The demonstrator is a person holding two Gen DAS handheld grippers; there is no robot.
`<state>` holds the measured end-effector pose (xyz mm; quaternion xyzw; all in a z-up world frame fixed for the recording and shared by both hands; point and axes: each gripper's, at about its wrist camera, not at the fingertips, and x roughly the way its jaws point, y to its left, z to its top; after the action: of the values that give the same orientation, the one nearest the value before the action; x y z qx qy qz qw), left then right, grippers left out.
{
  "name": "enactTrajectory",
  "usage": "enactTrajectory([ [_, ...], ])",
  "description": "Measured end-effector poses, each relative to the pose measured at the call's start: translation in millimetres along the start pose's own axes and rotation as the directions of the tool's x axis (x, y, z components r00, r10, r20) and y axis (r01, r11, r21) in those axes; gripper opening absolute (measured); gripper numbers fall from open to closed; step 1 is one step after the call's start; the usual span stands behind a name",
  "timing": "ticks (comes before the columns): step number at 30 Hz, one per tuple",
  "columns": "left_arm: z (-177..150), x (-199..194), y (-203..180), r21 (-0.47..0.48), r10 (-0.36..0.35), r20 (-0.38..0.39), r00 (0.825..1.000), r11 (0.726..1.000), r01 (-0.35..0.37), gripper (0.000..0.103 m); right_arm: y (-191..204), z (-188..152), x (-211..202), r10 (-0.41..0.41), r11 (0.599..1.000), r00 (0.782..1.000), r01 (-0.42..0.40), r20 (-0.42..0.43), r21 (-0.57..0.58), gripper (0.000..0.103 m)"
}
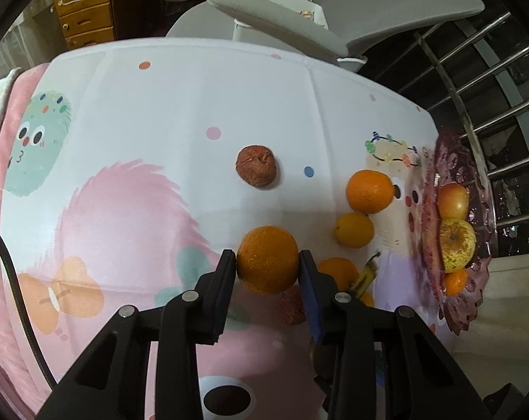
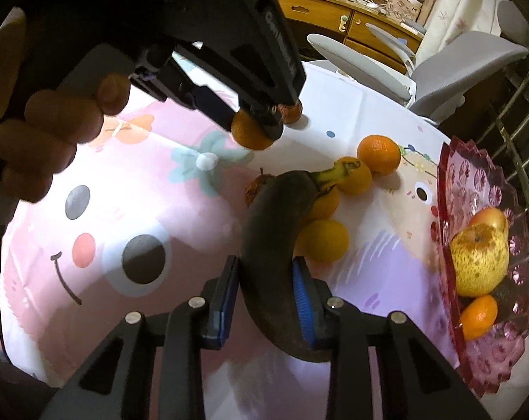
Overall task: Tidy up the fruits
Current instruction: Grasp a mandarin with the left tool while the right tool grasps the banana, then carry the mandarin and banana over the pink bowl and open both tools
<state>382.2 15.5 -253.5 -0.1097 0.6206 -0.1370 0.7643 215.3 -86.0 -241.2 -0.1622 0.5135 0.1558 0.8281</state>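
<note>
Tablecloth [image 1: 194, 105]; orange [image 1: 268, 259] inside hand-held gripper [image 1: 268, 262]

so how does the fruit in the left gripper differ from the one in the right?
The orange in the left gripper is round and bright; the banana in the right gripper is long, curved and mostly blackened. The orange fits wholly between the pads; the banana sticks out both ways. Both are clamped, over the cloth.

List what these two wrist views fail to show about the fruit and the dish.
- Banana: lower end cut off behind the right claw, right wrist view.
- Glass dish: far rim fisheye-warped at the frame edge, left wrist view.
- Reddish fruit: partly hidden by the left claw and its orange.
</note>
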Motion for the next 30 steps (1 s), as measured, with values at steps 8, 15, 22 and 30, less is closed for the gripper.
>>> enactTrajectory([
  [8, -6.2, -31.4, -15.4, 0.031, -0.008, 0.039, 0.999, 0.999, 0.007, 0.034, 1.9, -11.5, -21.8, 0.031, 0.999, 1.0, -0.031, 0.003, 0.024, 0.03],
  [15, -13.8, -63.8, -40.3, 0.043, -0.016, 0.077, 0.997, 0.999, 0.013, 0.034, -10.5, -11.0, -49.2, 0.05, 0.999, 0.998, -0.05, 0.03, -0.004, 0.03],
  [22, -20.5, -82.5, -78.1, 0.059, -0.013, 0.098, 0.995, 0.998, 0.007, 0.035, -34.0, -11.0, -79.8, 0.039, 0.997, 0.998, -0.035, 0.058, -0.072, 0.03],
  [30, -16.3, -82.5, -124.8, 0.085, -0.047, 0.128, 0.991, 0.996, 0.037, 0.034, -70.7, -12.7, -98.8, 0.013, 0.99, 0.997, -0.003, 0.071, -0.14, 0.03],
])
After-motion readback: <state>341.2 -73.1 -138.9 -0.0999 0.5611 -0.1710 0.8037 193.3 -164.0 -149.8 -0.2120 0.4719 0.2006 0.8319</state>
